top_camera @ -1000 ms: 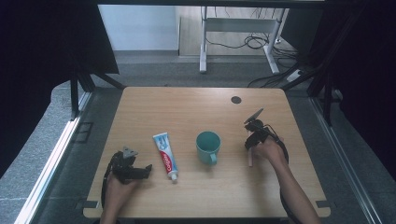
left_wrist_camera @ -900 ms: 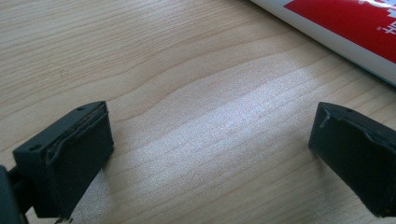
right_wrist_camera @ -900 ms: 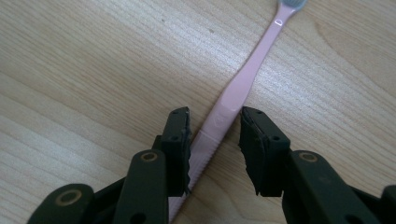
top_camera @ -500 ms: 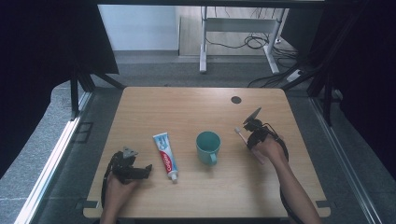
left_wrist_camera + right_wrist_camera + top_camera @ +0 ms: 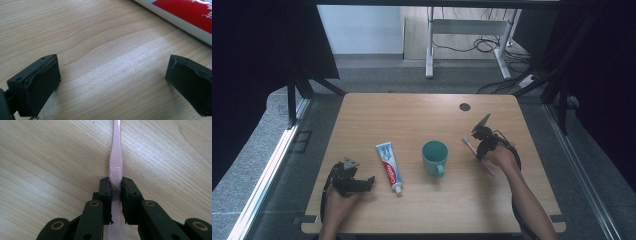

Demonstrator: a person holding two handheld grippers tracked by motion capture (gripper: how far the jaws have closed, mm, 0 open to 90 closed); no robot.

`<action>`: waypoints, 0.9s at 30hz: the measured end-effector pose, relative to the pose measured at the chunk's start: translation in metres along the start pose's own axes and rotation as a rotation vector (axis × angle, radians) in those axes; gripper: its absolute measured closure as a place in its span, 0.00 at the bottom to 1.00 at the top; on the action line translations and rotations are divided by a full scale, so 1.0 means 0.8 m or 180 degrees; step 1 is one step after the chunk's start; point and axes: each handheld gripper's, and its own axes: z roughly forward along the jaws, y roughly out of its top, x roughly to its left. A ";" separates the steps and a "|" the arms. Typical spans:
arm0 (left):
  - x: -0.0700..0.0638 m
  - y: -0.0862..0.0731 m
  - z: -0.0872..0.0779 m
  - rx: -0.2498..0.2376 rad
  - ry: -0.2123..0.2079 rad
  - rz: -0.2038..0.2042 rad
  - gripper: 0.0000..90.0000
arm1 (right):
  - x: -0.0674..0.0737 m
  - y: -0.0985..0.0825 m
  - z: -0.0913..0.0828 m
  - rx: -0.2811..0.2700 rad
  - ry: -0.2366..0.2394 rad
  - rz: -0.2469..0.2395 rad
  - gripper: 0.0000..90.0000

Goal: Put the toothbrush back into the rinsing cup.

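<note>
1. My right gripper (image 5: 115, 185): jaws pinched on the pink toothbrush (image 5: 115, 157), held over the right side of the table (image 5: 412, 115), right of the cup.
2. My left gripper (image 5: 112, 85): jaws spread wide with bare wood between them, resting low at the near left.
3. Teal cup (image 5: 434, 156): upright at centre, handle toward the near edge.
4. Toothpaste tube (image 5: 389, 165): lying flat between my left gripper and the cup, cap at the near end.

Bare wood fills the table's (image 5: 412, 112) 12 o'clock half. Toward 6 o'clock, a toothpaste tube (image 5: 389, 164) and mug (image 5: 434, 156) stand between the grippers, open lanes either side.
</note>
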 end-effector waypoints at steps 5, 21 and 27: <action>0.000 0.000 0.000 0.0001 0.0000 0.0001 0.00 | 0.003 -0.001 -0.009 -0.0062 0.0043 -0.0041 0.87; 0.000 0.000 0.000 0.0000 0.0000 0.0000 0.00 | 0.009 -0.012 -0.035 -0.0255 0.0093 -0.0151 0.87; 0.000 0.000 0.000 0.0000 0.0000 0.0001 0.00 | 0.010 -0.018 -0.044 -0.0372 0.0138 -0.0181 0.87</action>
